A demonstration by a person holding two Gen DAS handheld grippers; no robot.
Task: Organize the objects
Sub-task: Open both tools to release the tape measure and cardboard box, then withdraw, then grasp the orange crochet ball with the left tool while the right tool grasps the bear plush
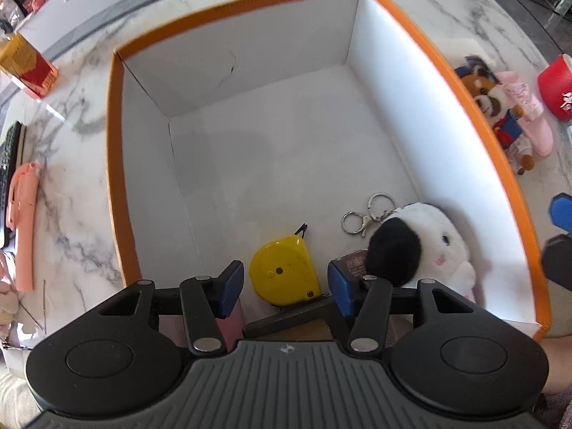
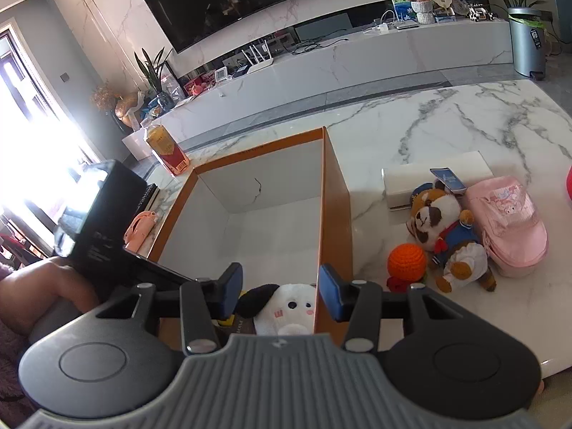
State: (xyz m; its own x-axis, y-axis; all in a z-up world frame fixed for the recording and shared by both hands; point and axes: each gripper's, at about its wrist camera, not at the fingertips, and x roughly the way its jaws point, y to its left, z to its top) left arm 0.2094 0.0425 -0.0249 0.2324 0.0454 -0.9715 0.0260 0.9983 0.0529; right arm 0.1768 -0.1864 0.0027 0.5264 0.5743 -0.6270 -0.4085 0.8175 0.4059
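An orange box (image 1: 114,164) with white inner walls stands on the marble table. On its floor lie a yellow tape measure (image 1: 282,271), a white plush with a black ear (image 1: 439,250) on a key ring, and a small brown box (image 1: 352,262). My left gripper (image 1: 286,287) hangs over the box pointing steeply down, open; the tape measure shows between its blue pads (image 1: 232,286) but touches neither. My right gripper (image 2: 280,291) hovers open and empty over the box's near right wall (image 2: 336,214), with the white plush (image 2: 286,307) beyond it.
Right of the box lie a dog plush in blue (image 2: 443,236), an orange crocheted ball (image 2: 407,261), a pink pouch (image 2: 511,221) and a white case (image 2: 429,182). A red cup (image 1: 556,85) stands farther right. Left of the box are a red-yellow carton (image 1: 25,64) and a pink item (image 1: 23,214).
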